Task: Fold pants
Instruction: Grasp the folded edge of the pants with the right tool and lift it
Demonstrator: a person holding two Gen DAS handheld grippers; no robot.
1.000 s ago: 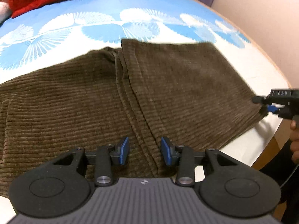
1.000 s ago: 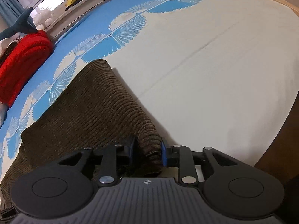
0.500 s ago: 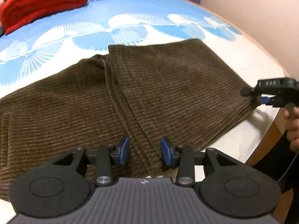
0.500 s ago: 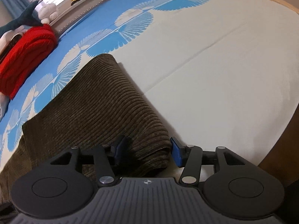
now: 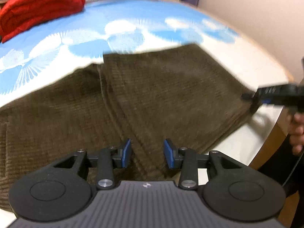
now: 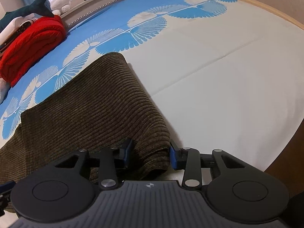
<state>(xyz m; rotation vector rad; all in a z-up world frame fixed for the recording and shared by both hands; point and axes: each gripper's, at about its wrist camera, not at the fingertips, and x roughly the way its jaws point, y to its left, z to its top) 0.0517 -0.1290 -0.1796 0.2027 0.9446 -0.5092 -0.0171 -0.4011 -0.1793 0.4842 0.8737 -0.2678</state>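
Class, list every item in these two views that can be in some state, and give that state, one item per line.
Brown corduroy pants: spread flat on the bed, partly folded, right end doubled over.
Left tool: pads apart over the pants' near edge; whether they press the cloth is unclear.
Right tool: closing around the pants' folded corner, cloth between its pads.
Red blanket: folded into a bundle.
Bed sheet: smooth, faintly creased.
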